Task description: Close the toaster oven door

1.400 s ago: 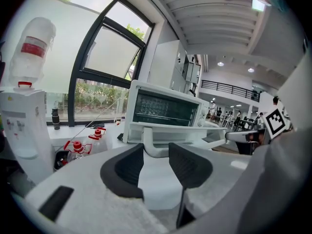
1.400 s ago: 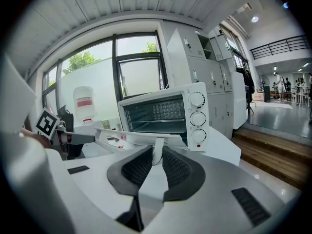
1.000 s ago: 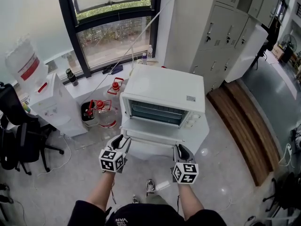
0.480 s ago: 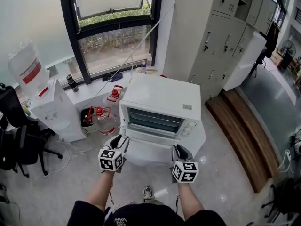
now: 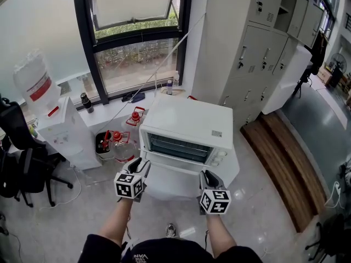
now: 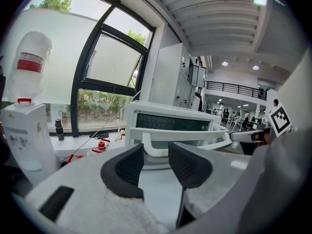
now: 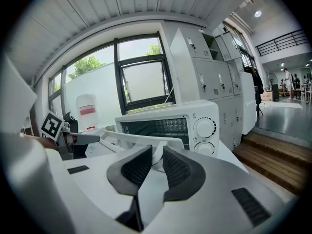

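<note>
A white toaster oven (image 5: 186, 119) stands on a white table (image 5: 230, 171) with its door (image 5: 175, 163) folded down toward me. Both grippers sit at the door's front edge. My left gripper (image 5: 143, 164) is at the left end, my right gripper (image 5: 207, 175) at the right end. In the left gripper view the jaws (image 6: 156, 155) stand wide apart, with the white door handle (image 6: 195, 136) just beyond the pads and not pressed. In the right gripper view the jaws (image 7: 157, 157) leave a narrow gap. The handle (image 7: 131, 139) and its post show just past the tips.
A water dispenser (image 5: 60, 125) with a bottle (image 5: 35, 84) stands at the left, with water jugs (image 5: 123, 138) on the floor beside the table. Grey lockers (image 5: 258, 48) and a wooden step (image 5: 285, 158) lie to the right. A black chair (image 5: 22, 169) stands at the far left.
The head view has tilted up slightly, so the oven sits lower in the picture. Both grippers keep their places at the door's front edge.
</note>
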Tool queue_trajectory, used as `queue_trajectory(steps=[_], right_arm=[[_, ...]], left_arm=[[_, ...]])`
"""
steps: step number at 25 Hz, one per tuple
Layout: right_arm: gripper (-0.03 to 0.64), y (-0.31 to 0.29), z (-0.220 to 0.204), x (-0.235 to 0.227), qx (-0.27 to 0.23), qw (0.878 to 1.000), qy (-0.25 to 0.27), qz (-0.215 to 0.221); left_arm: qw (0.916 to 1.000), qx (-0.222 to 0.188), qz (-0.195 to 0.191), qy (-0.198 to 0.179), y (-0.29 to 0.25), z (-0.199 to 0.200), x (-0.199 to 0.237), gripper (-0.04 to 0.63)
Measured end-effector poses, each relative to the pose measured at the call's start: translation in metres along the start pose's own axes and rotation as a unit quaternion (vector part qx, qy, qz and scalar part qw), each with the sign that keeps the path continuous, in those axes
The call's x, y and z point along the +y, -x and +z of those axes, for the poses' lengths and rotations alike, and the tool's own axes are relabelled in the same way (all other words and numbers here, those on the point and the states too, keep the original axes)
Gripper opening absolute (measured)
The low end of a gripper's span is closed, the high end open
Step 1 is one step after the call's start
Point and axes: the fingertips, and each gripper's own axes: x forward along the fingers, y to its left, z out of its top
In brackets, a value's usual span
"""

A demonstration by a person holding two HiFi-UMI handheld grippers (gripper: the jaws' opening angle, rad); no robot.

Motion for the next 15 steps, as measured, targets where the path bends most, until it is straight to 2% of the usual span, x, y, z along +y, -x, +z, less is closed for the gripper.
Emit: queue_trajectory(steps=[15], right_arm=[[0.071,-0.025,0.032,-0.017,0.013,1.000,0.000,0.002]], left_arm=[[0.9999,-0.009,0.010,-0.004,-0.027,0.034,0.001,0.166]])
